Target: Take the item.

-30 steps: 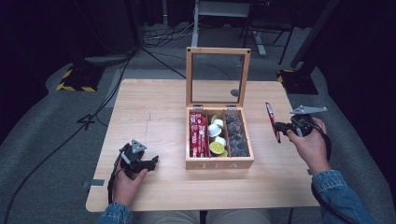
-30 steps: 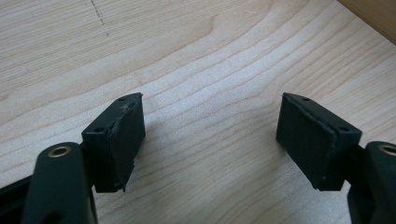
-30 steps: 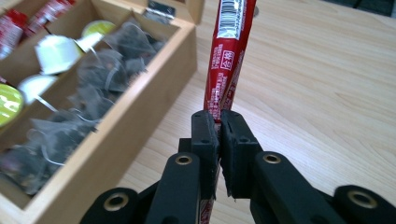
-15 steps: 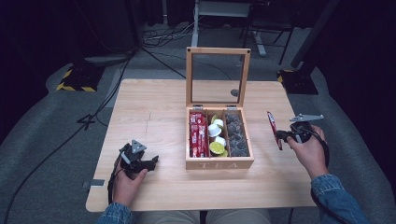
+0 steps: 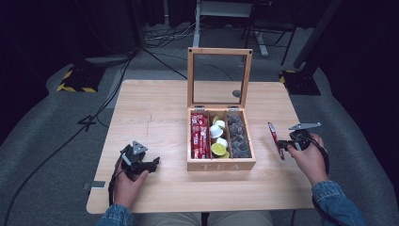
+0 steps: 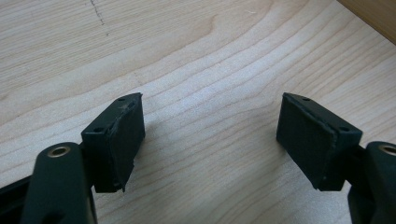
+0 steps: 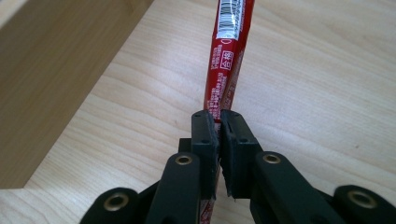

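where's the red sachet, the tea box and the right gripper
red sachet (image 7: 227, 60), right gripper view, on its printed middle
tea box (image 5: 221, 165), high view, on its front wall
right gripper (image 7: 219, 122), right gripper view, between its fingertips

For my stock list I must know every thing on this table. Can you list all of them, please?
Tea box: one, light wood, table centre, glass lid raised.
Red sachets: several, red, box's left compartment.
Pods: several, white and lime green, middle compartment.
Dark packets: several, grey, right compartment.
Loose sachet: one, red, right of the box, pinched in the right claw.
Table: one, pale wood.
Left claw: black, open over bare table.
Right claw: black, shut on the sachet.
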